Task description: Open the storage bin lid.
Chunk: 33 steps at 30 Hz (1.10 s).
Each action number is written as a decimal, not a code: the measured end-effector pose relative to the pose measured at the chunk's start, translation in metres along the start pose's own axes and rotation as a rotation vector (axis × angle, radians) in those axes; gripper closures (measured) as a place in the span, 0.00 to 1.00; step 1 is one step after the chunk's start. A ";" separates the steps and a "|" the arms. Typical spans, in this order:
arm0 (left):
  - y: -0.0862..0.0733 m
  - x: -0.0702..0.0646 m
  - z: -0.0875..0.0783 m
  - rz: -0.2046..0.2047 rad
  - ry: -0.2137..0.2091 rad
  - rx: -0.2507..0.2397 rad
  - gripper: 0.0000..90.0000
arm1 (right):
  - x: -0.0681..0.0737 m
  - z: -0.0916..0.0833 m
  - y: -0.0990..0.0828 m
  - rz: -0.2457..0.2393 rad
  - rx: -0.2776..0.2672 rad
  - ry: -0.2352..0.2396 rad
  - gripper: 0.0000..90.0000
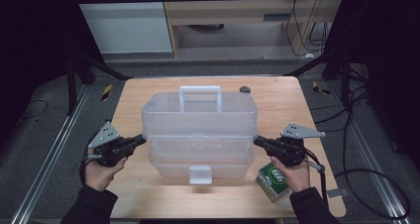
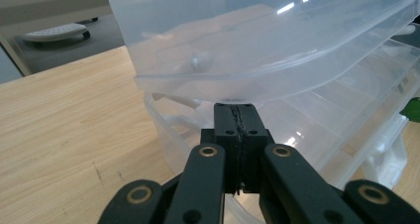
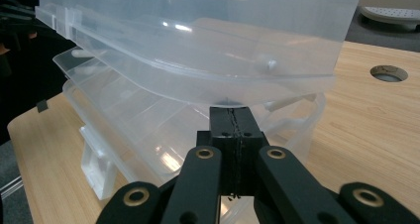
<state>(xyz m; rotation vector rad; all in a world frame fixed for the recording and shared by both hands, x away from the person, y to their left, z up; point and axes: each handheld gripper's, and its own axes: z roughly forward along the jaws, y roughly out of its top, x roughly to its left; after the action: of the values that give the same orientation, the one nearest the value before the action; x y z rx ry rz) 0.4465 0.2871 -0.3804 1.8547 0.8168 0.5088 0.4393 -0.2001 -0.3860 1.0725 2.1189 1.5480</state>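
A: Where does the clear plastic box point(image 1: 199, 135) sit?

B: Middle of the wooden table point(image 1: 282, 105), long side facing the person. Its lid point(image 1: 198, 116) is lifted at the front edge, with a gap between it and the base point(image 1: 198, 162). The handle point(image 1: 200, 96) stands on top toward the far side. The front latch point(image 1: 200, 175) hangs on the base, not engaged.

A: Left gripper point(image 1: 141, 140)?

B: Held in the person's left hand point(image 1: 101, 172) at the left end of the box. Jaws are pressed together with nothing between them. In the left gripper view the joined tips point(image 2: 236, 116) sit right under the rim of the lid point(image 2: 267, 50), at or against its underside; I cannot tell whether they actually bear on it.

A: Right gripper point(image 1: 257, 141)?

B: Mirror arrangement at the right end, in the right hand point(image 1: 296, 174). Jaws together as well, empty. In the right gripper view the tips point(image 3: 231, 119) are just beneath the lid edge point(image 3: 208, 40), above the base point(image 3: 148, 130).

A: Anything else on the table?

B: A green and white carton point(image 1: 273, 180) near the front right corner, just beside the right hand. A small dark round object point(image 1: 244, 89) lies near the far edge, well apart from the box.
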 end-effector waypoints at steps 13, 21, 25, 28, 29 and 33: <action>0.004 0.001 0.001 -0.002 0.023 -0.030 0.99 | -0.002 0.001 0.007 -0.001 -0.017 -0.004 1.00; 0.006 0.002 0.002 -0.008 0.027 -0.042 0.99 | -0.003 0.001 0.011 -0.003 -0.019 0.005 1.00; 0.008 0.002 0.003 -0.012 0.031 -0.047 0.99 | -0.003 0.000 0.013 -0.003 -0.021 0.005 1.00; 0.008 0.002 0.003 -0.010 0.036 -0.052 0.99 | -0.004 0.001 0.014 -0.003 -0.023 0.006 1.00; 0.009 0.002 0.004 -0.011 0.034 -0.052 0.99 | -0.004 0.001 0.014 -0.008 -0.023 0.006 1.00; 0.010 0.002 0.004 -0.012 0.038 -0.055 0.99 | -0.003 0.001 0.016 -0.004 -0.029 0.009 1.00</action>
<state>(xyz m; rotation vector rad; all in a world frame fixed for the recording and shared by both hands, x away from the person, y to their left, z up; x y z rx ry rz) 0.4540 0.2835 -0.3734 1.7932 0.8310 0.5553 0.4486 -0.1994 -0.3725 1.0525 2.0962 1.5795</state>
